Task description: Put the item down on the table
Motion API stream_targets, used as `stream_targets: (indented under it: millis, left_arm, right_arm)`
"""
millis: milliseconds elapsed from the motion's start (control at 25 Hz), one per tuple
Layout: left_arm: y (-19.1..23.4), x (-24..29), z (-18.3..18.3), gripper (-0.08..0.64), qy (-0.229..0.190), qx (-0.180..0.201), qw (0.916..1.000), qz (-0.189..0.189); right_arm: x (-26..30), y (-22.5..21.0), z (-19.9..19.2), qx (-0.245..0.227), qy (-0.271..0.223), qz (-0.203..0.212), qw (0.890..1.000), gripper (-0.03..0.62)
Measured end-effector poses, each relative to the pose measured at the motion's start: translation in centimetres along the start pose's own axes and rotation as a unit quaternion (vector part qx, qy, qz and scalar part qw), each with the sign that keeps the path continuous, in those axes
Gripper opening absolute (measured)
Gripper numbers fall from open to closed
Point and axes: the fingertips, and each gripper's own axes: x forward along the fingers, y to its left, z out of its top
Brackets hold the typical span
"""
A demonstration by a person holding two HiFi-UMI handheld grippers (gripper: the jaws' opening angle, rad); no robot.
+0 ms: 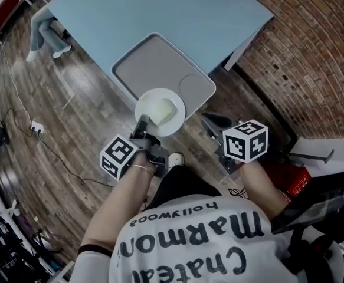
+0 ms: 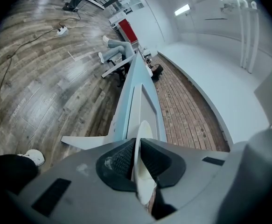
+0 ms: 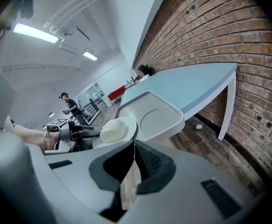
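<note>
One plate (image 1: pixel 150 99) was mid-carry: left gripper (image 1: pixel 143 128) fingers clenched on its rim, right gripper (image 3: pixel 135 146) fingers pressed together, empty. Next, I'd judge: lower flat onto counter (image 1: pixel 177 10), let go.

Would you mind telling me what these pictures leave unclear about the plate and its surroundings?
- Pale lump on the plate: head view, too small and washed out to identify.
- Plate's top: left gripper view, seen edge-on between the fingers of the left gripper.
- Tray, near edge: head view, partly covered by the plate.
- Table, far end: head view, cut off by the top edge.
</note>
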Motion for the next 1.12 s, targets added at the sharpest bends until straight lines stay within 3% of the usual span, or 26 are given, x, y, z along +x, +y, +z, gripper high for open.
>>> stream_targets:
  millis: [480, 760, 1120]
  left_arm:
    - [-0.4, 1.4, -0.2, 0.029, 0.06, 0.052, 0.9966, 0.02]
    - [-0.6, 1.3, -0.2, 0.031, 0.067, 0.087, 0.9936, 0.025]
    - [-1.3, 1.5, -1.3, 0.031, 0.059, 0.125, 0.9899, 0.029]
  right_arm:
    - [-0.2, -0.2, 2.3, -0.002, -0.007, -0.047, 0.999, 0.011]
    - [-2.4, -0.3, 4.2, -0.017, -0.019, -0.078, 0.997, 0.011]
    - [-2.2, -2.0, 7.5, -0.049, -0.012, -0.05, 0.997, 0.011]
